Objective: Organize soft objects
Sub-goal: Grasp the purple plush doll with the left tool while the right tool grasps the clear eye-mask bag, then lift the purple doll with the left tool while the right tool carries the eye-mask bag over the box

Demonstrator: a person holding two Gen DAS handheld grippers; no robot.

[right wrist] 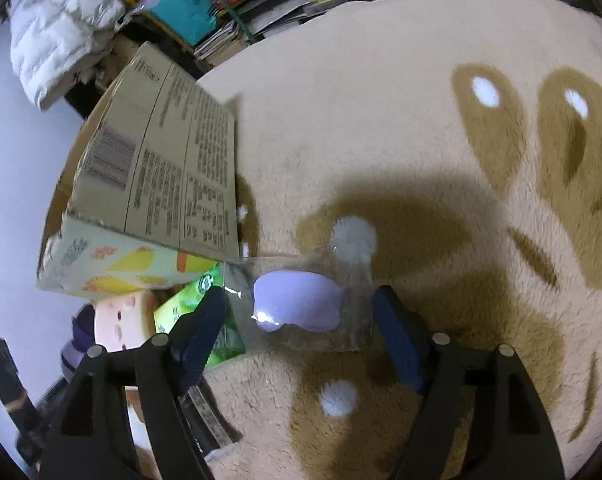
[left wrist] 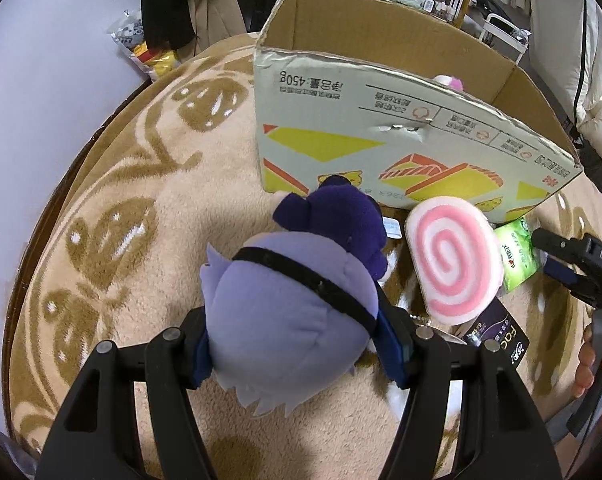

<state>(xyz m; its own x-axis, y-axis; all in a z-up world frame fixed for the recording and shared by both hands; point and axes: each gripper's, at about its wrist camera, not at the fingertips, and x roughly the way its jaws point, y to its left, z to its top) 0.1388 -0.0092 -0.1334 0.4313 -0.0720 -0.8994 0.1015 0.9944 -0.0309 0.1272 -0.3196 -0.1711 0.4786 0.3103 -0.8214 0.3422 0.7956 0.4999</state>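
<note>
A plush beige rug (left wrist: 149,216) with brown leaf shapes carries everything. On it stands an open cardboard box (left wrist: 381,148) (print upside down). Just beside the box lie a green packet (left wrist: 517,252) and a clear bag (right wrist: 313,300) holding something lilac; a dark card (left wrist: 497,336) lies nearby.

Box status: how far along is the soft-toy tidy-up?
Done: at least one pink toy already peeks over the rim of the box.
In hand: the left gripper is clamped on the purple plush. The right gripper is open around a clear packet, not pressing it.
Left: the swirl plush and green pack lie on the rug beside the box.
</note>
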